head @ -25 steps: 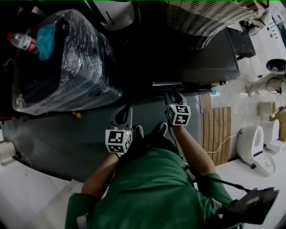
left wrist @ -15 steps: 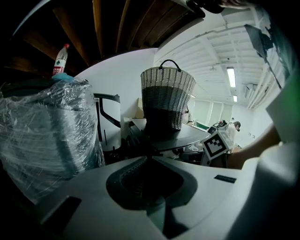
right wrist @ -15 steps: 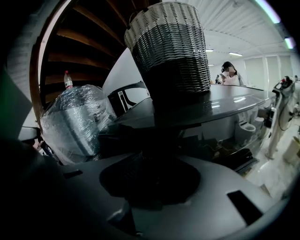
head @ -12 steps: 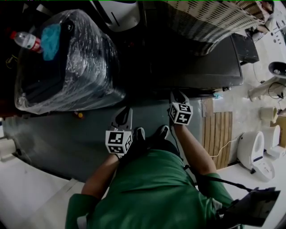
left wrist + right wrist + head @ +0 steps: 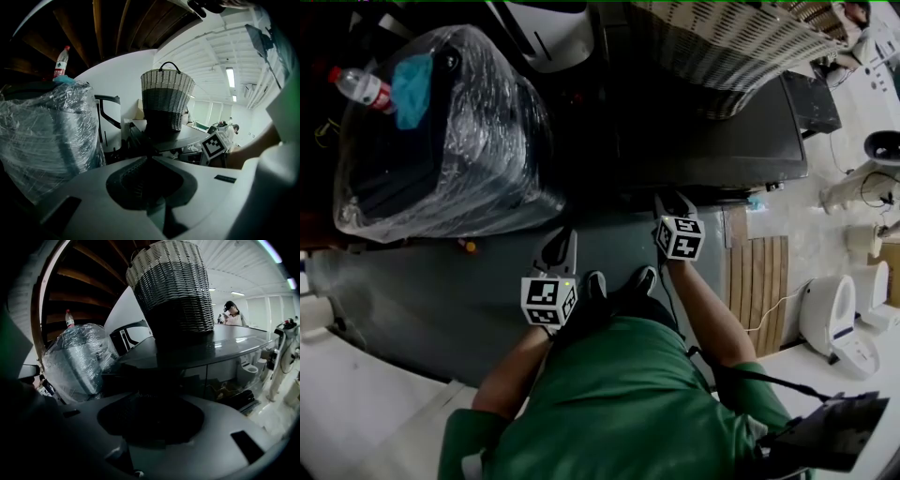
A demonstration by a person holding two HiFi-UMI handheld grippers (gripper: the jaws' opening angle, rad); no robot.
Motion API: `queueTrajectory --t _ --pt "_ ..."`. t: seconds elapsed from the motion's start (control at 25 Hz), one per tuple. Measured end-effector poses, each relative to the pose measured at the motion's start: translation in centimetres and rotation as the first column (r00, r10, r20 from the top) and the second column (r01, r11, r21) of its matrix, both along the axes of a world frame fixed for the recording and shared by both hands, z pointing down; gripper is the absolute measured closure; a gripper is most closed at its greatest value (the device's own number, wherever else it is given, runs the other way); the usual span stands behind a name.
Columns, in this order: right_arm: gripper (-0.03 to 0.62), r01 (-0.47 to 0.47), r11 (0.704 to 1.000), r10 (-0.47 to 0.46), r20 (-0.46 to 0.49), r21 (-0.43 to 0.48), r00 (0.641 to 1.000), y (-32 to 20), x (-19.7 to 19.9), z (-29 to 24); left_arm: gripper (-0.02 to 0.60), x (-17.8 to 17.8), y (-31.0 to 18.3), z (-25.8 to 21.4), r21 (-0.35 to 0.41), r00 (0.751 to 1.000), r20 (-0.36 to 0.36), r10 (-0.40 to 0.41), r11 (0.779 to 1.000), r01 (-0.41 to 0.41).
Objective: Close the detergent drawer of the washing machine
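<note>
We see the left gripper (image 5: pixel 566 238) with its jaws closed tip to tip on nothing, above the grey floor (image 5: pixel 441 281). The right gripper (image 5: pixel 671 198) has just been opening its jaws. They stand apart (nothing pinched that we can see), tips at the front of the washing machine (image 5: pixel 722 141). The drawer (image 5: pixel 642 190) lies at that gripper's 11 o'clock, too shadowed to tell whether it is fully in. The basket (image 5: pixel 722 42) on top is cut off at 12 o'clock.
</note>
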State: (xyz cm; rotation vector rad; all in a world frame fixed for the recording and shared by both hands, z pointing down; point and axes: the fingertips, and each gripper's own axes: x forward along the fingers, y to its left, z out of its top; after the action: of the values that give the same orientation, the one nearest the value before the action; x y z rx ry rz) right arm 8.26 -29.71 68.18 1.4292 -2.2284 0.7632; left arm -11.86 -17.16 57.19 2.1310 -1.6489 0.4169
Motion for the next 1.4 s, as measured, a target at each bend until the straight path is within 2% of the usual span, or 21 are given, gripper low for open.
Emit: queueTrajectory --t 0.16,0.32,0.64,0.76,0.88,0.96,1.08,1.24,1.4 --pt "0.422 0.037 0.999 -0.037 -0.009 0.036 0.999 1.6 0.0 -2.2 0.560 0.2 -0.2 -0.8 0.028 1.000 -0.010 0.006 1.000 -0.006" --pt "0.431 0.079 0.988 -0.078 -0.014 0.130 0.997 3.2 -0.3 -6.8 0.560 0.3 -0.5 -2.1 0.060 0.999 -0.032 0.009 0.998 -0.007" --pt "0.451 0.112 0.937 -0.117 -0.007 0.332 0.993 5.3 -1.1 -18.6 0.560 0.9 -1.1 -8.2 0.184 0.997 -0.072 0.016 0.983 -0.003" --pt "0.495 0.106 0.907 -0.112 -0.011 0.408 0.994 6.1 -1.2 -22.9 0.560 1.3 -1.3 -11.2 0.236 0.997 -0.075 0.032 0.972 -0.013" --pt "0.514 0.103 0.866 -0.116 -0.002 0.489 0.993 7.1 -1.2 -27.1 0.560 1.5 -1.4 -14.6 0.300 0.997 -0.063 0.036 0.954 -0.015" --pt "0.520 0.103 0.838 -0.131 0.014 0.535 0.991 7.9 -1.4 -29.7 0.560 1.5 -1.1 -16.7 0.344 0.999 -0.028 0.031 0.939 -0.019" --pt "0.522 0.105 0.803 -0.152 0.032 0.587 0.988 9.4 -1.7 -33.0 0.560 1.8 -0.5 -20.0 0.422 0.999 0.020 0.031 0.906 -0.036" --pt "0.523 0.104 0.763 -0.161 0.032 0.638 0.986 10.9 -1.7 -36.2 0.560 2.5 0.2 -23.7 0.497 0.998 -0.003 0.055 0.866 -0.046" --pt "0.522 0.076 0.739 -0.145 0.048 0.669 0.988 11.5 -1.0 -38.2 0.560 3.2 0.7 -26.5 0.555 0.997 -0.020 0.081 0.830 -0.056"
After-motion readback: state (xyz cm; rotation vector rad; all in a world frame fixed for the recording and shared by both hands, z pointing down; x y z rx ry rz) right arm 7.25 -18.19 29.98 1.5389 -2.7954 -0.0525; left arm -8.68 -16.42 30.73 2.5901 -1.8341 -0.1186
